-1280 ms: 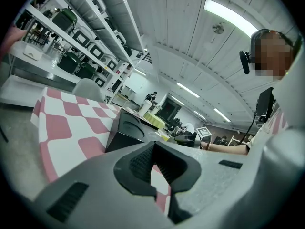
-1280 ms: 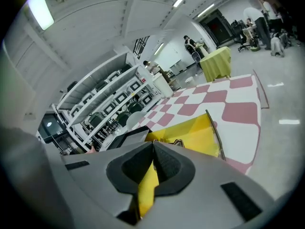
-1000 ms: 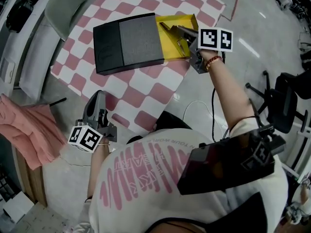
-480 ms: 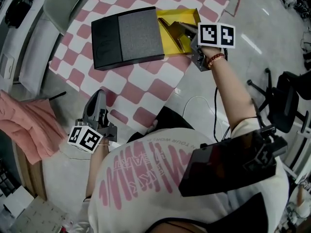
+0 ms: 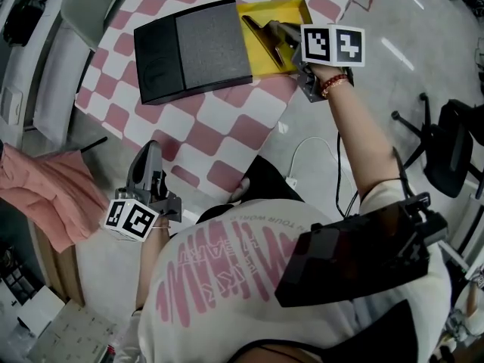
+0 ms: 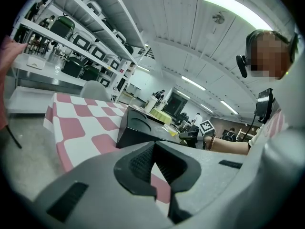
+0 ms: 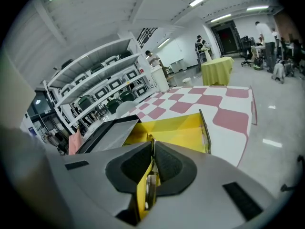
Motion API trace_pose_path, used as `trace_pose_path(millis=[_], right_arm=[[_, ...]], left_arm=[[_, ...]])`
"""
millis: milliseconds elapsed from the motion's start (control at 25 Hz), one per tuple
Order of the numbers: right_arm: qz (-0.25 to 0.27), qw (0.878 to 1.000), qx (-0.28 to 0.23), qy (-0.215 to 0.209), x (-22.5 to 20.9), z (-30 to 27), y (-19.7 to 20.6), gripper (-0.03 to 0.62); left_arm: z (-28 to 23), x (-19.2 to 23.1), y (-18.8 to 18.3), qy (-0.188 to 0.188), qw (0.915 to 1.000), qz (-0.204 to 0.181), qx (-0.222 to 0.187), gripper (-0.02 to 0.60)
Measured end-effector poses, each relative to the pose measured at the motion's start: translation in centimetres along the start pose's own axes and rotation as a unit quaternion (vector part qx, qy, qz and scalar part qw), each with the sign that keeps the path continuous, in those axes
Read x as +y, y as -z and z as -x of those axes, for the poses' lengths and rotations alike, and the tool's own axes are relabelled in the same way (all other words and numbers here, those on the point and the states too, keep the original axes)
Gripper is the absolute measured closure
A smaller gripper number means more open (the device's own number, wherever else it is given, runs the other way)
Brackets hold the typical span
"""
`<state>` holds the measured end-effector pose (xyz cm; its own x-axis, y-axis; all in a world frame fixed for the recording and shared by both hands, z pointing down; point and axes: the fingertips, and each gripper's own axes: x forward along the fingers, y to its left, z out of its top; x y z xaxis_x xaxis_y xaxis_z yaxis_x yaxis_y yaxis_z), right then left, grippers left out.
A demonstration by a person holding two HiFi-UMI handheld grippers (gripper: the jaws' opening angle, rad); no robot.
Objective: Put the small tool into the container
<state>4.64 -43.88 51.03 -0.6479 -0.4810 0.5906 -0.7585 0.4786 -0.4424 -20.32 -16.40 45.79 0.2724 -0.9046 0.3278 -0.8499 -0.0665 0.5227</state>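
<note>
Right tongs (image 7: 153, 145) nearly closed, just eased, pinching wall of yellow container (image 7: 177, 129); left tongs (image 6: 153, 147) closed, empty.

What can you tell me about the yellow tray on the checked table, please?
The yellow tray is a shallow, open rectangle with thin upright walls and looks like plastic. It lies flat on the pink-and-white checked cloth, tight against the right side of the black box. A dark tool lies inside it. The right gripper is shut on its near wall.
</note>
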Motion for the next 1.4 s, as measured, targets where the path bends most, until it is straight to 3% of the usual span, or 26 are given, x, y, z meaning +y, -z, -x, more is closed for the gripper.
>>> trace_pose_path(millis=[240,880,1400], right_arm=[[0.029,0.999,0.005,0.042,-0.6,0.0,0.3,0.565],[0.095,0.992,0.009,0.087,-0.7,-0.8,0.8,0.56],[0.144,0.98,0.023,0.132,-0.3,-1.0,1.1,0.548]], left_arm=[[1.1,0.2,0.2,-0.002,0.9999,0.003,-0.011,0.575],[3.2,0.6,0.1,-0.024,0.9993,0.007,-0.028,0.574],[3.6,-0.3,-1.3,-0.011,0.9986,-0.004,-0.052,0.575]])
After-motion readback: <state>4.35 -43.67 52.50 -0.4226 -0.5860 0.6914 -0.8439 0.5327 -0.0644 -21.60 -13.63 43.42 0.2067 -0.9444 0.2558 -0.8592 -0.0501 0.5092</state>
